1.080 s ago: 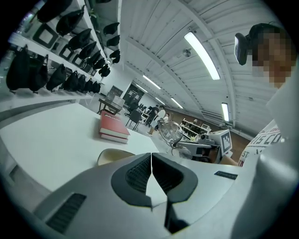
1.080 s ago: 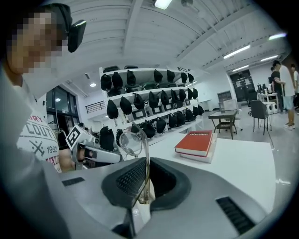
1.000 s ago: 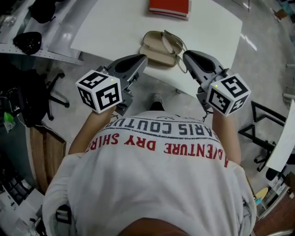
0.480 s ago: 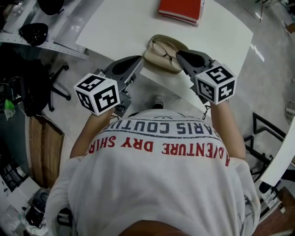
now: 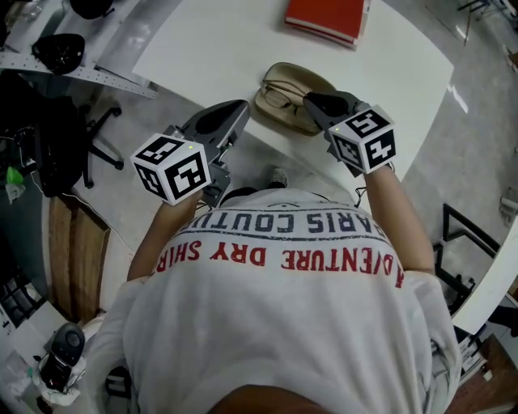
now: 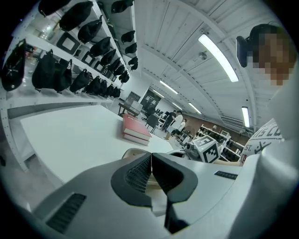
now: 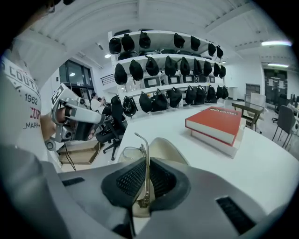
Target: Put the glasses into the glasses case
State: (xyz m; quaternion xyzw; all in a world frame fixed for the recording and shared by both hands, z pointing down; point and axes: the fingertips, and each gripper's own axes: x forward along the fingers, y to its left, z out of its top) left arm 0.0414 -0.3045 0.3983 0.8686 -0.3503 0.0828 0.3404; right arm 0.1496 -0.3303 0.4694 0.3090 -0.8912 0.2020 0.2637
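An open beige glasses case (image 5: pixel 310 86) lies at the near edge of the white table (image 5: pixel 210 44). The thin gold-framed glasses (image 5: pixel 279 98) rest low over the case's lower shell. My right gripper (image 5: pixel 312 102) is shut on one temple arm (image 7: pixel 146 161) of the glasses, and a lens (image 7: pixel 130 153) and the case (image 7: pixel 164 148) show just beyond its jaws. My left gripper (image 5: pixel 240 111) hovers at the table edge just left of the case. Its jaws (image 6: pixel 150 161) are shut with nothing between them, and the case (image 6: pixel 133 152) peeks out behind them.
A red book (image 5: pixel 328 16) lies on the table beyond the case, also seen as the red book (image 7: pixel 216 124). Shelves of black caps (image 7: pixel 159 70) line the wall. An office chair (image 5: pixel 93 154) stands on the floor left of the table.
My right gripper has come down and leftward with the glasses, which now sit over the case instead of hanging by its right edge. The left gripper has shifted only slightly.
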